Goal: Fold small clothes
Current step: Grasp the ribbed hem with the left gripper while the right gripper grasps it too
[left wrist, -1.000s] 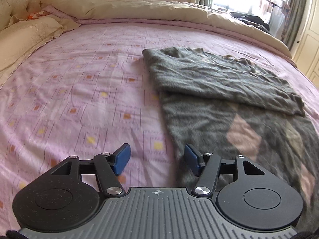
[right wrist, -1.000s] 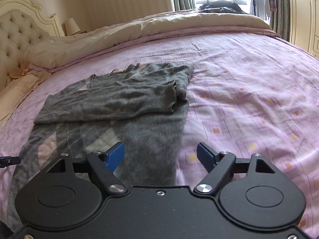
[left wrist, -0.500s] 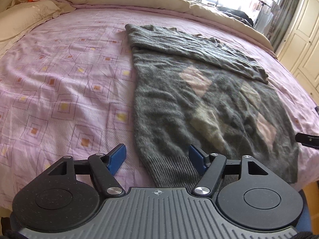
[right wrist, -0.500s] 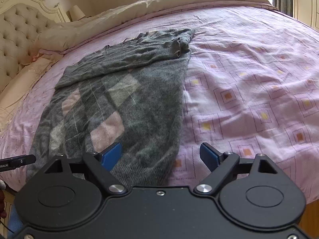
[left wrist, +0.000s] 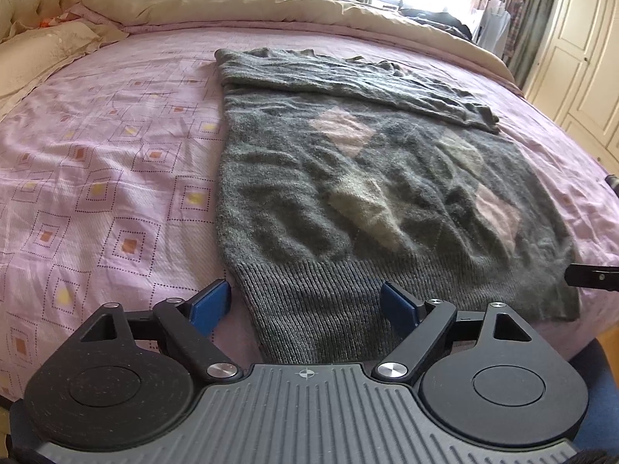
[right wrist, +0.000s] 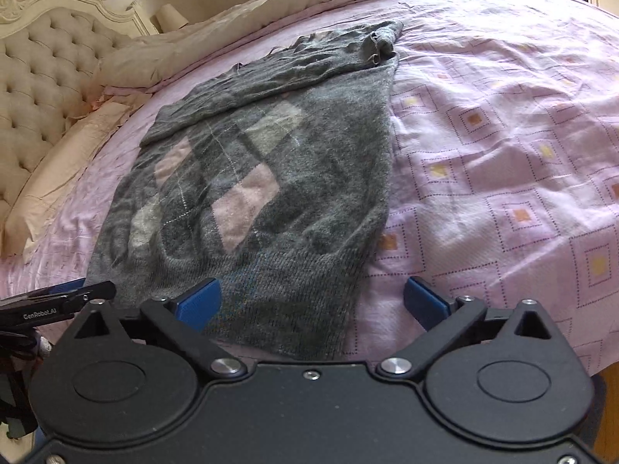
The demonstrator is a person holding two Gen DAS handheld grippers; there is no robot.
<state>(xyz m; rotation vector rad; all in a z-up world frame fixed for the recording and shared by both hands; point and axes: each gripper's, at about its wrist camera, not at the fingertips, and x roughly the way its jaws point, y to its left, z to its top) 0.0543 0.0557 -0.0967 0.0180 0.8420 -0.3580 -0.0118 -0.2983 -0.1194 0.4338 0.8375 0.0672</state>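
Note:
A grey knitted sweater with pink and beige diamonds lies flat on the bed, its sleeves folded across the top. Its ribbed hem reaches the near bed edge. My left gripper hovers over the hem's left corner, jaws opening, blue pads apart and not pressing the knit. In the right wrist view the same sweater shows, and my right gripper stands over the hem's right corner, jaws opening wide, nothing pinched. The left gripper's tip pokes in at the left.
The bed carries a lilac sheet with square prints. A beige duvet is bunched along the far side, pillows and a tufted headboard at one end. Cream wardrobe doors stand beyond the bed.
Both grippers pulled back from the folded sleeves toward the near bed edge, now at the hem corners. Both sets of jaws have spread wider.

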